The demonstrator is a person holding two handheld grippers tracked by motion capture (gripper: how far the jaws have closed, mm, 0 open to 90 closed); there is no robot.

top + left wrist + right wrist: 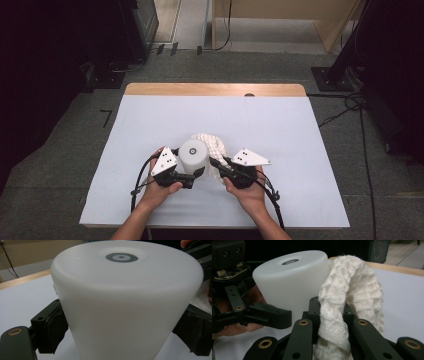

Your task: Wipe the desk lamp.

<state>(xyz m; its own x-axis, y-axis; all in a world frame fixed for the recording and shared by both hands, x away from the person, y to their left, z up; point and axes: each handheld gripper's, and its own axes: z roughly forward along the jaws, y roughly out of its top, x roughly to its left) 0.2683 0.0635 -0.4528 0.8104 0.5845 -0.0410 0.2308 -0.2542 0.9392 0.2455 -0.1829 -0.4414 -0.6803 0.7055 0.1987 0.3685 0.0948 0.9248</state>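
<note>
Nearest the high camera, two forearms are being brought in from the table's (310, 150) near edge, each hand gripping a tool. At the left, the left gripper (196, 175) is being held against the base of a white upturned cup (193, 156), which is standing bottom-up near the middle of the white table; in the left gripper view its jaws are being pressed on either side of the cup's (125, 305) wall. To the right, a cream waffle-weave cloth (214, 146) is being draped just beside and behind the cup, touching it. Further right, the right gripper (219, 167) is being kept narrowly closed on a bunched fold of the cloth (337, 315).
</note>
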